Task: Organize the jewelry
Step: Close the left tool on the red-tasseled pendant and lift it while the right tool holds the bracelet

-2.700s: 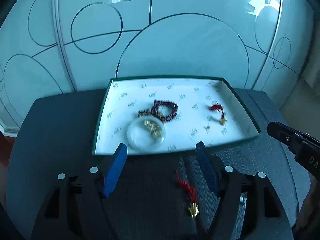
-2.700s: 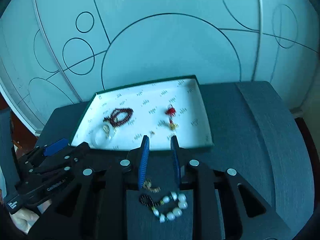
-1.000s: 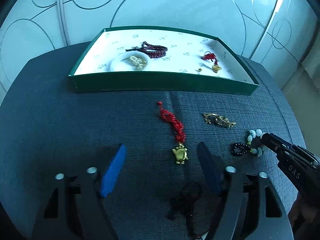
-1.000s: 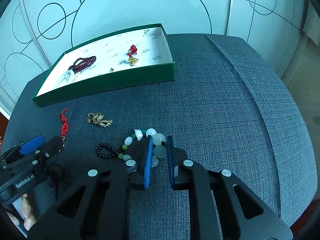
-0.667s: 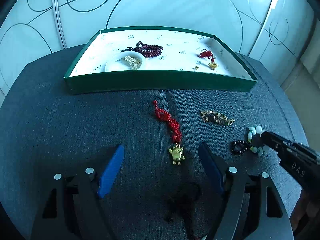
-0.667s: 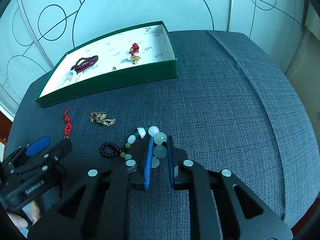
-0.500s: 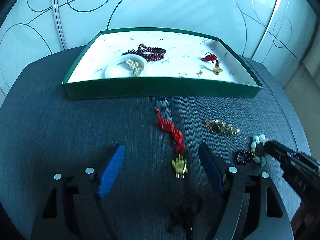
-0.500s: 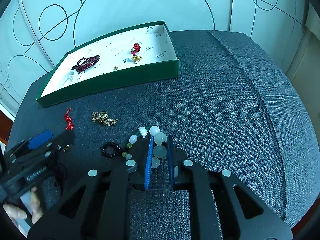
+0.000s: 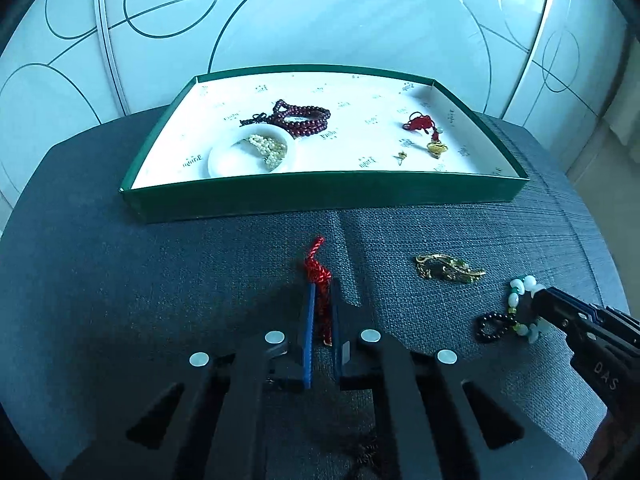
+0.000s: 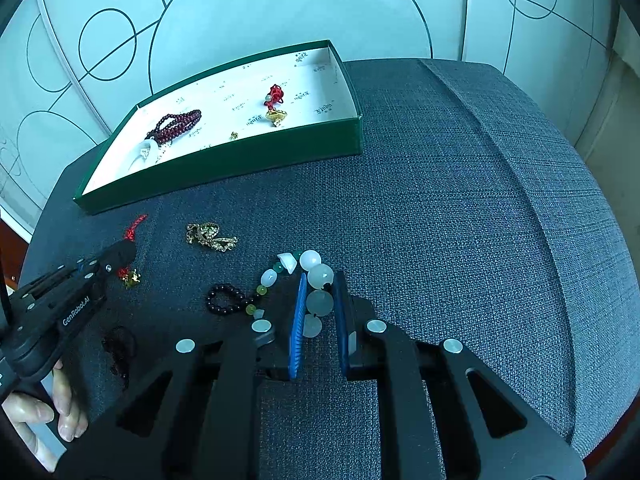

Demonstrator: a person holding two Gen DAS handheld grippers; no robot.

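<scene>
Left tool: jaws just closed, now clenched on the red knotted cord charm, whose looped end sticks out just ahead of the tips while its gold pendant lies under the tool on the grey fabric seat. Right tool: clenched on a pale bead of the white-and-green bead bracelet; the strand curls off to that tool's left into a loop of small black beads. Ahead and left of the right tool, apart from both: gold ornament with green stones, loose on the seat. Farther ahead of both tools: green tray, white lined, holding a dark red bead bracelet, a white bangle with a pale chain inside it, a red cord charm with gold pendant, and a small gold piece. A hand grips the left tool's handle.
</scene>
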